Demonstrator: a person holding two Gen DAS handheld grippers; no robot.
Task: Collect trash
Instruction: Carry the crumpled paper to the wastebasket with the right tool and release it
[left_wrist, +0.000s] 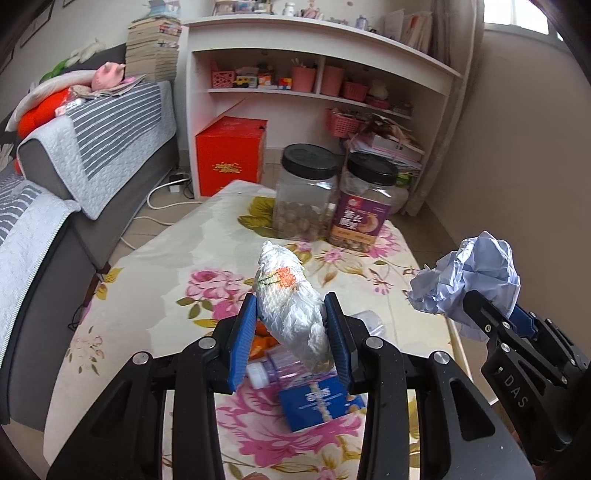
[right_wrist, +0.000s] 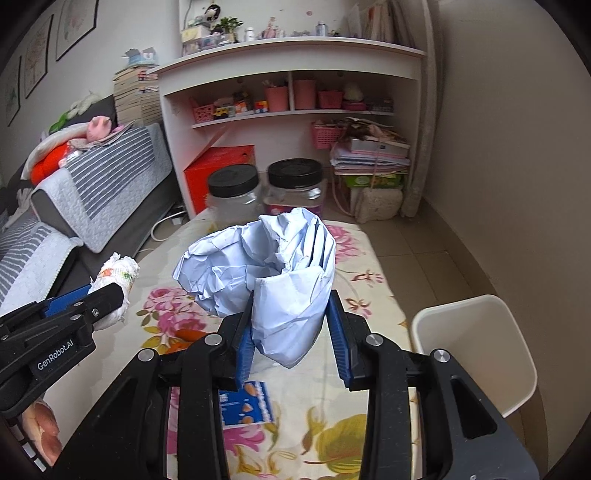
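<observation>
Trash bin (right_wrist: 476, 343) beside table edge (right_wrist: 400, 317)

The right gripper (left_wrist: 491, 314) carries "DAS" in pale letters down its black body, seen from the left wrist view – the left gripper (right_wrist: 107, 295) carries "GenRobot.AI" in white along its side, seen from the right wrist view. The purple-labelled jar (left_wrist: 364, 206) has large Chinese characters on its label, too blurred to make out. The red box (left_wrist: 231, 155) bears a small gold mark and the blue carton (left_wrist: 319, 402) white print – neither is legible
</observation>
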